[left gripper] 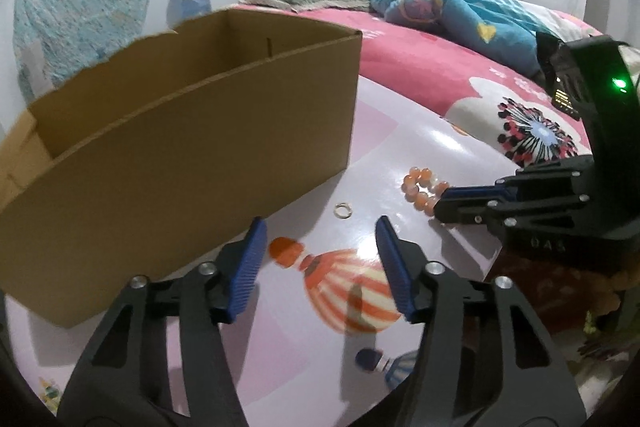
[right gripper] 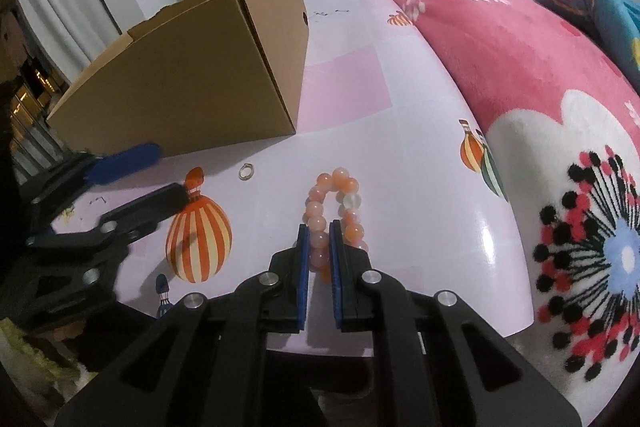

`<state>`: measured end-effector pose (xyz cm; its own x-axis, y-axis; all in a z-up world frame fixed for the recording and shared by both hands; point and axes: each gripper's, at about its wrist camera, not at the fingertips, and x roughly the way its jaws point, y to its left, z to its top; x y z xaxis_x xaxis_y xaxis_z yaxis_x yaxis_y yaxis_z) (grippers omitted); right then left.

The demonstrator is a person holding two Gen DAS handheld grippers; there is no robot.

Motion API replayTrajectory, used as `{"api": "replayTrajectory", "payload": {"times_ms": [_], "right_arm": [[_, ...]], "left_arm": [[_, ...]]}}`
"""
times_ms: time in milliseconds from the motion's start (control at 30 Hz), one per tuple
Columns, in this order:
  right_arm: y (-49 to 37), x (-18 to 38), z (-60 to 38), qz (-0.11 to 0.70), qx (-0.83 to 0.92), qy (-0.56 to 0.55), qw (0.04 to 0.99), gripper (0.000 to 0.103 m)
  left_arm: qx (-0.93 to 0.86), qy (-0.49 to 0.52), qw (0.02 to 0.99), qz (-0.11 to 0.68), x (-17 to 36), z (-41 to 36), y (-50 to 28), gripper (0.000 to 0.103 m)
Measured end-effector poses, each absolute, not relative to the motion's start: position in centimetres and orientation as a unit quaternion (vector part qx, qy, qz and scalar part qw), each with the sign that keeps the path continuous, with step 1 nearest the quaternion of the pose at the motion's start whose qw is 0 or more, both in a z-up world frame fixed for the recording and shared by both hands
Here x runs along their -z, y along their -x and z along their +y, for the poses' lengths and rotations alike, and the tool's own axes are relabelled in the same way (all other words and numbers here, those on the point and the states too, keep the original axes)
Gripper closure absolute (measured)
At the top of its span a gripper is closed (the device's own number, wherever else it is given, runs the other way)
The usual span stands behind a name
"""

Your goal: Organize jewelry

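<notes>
An orange bead bracelet [right gripper: 334, 203] lies on the pink table; it also shows in the left wrist view [left gripper: 422, 189]. My right gripper [right gripper: 319, 233] is shut on the bracelet's near side, still resting on the table, and it shows in the left wrist view [left gripper: 442, 203]. A small ring [left gripper: 343, 209] lies on the table just ahead of my left gripper [left gripper: 320, 233], which is open and empty above the table. The ring also shows in the right wrist view [right gripper: 246, 171], as does the left gripper [right gripper: 168, 171]. An open cardboard box [left gripper: 192, 131] stands to the left.
The pink table [right gripper: 400, 147] carries hot-air-balloon prints. A bed with a pink flowered blanket [right gripper: 540, 99] runs along its right side, with a blue quilt [left gripper: 460, 15] further back. The table's near edge is close below the right gripper.
</notes>
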<state>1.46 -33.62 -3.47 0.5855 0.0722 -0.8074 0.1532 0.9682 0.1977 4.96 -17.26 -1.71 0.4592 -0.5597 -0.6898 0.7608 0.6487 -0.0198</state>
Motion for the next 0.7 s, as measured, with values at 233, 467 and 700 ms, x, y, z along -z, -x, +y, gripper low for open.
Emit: {"api": "replayTrajectory", "payload": {"times_ms": [233,467,700], "right_arm": [[-1.2,3.5,-33.8,0.452,0.017,-0.134,0.882,0.093],[-1.2,3.6,-34.0,0.449,0.012,-0.142,0.882,0.093],[-1.0,3.7,-34.1,0.446,0.009,-0.150,0.882,0.093]], "left_arm": [[0.414,-0.153,0.824,0.355,2.9,-19.8,-5.9,0.068],[0.408,-0.176,0.818,0.365,4.2,-21.6,-6.4,0.082],[0.416,-0.193,0.816,0.352,4.5,-22.0,-6.7,0.084]]}}
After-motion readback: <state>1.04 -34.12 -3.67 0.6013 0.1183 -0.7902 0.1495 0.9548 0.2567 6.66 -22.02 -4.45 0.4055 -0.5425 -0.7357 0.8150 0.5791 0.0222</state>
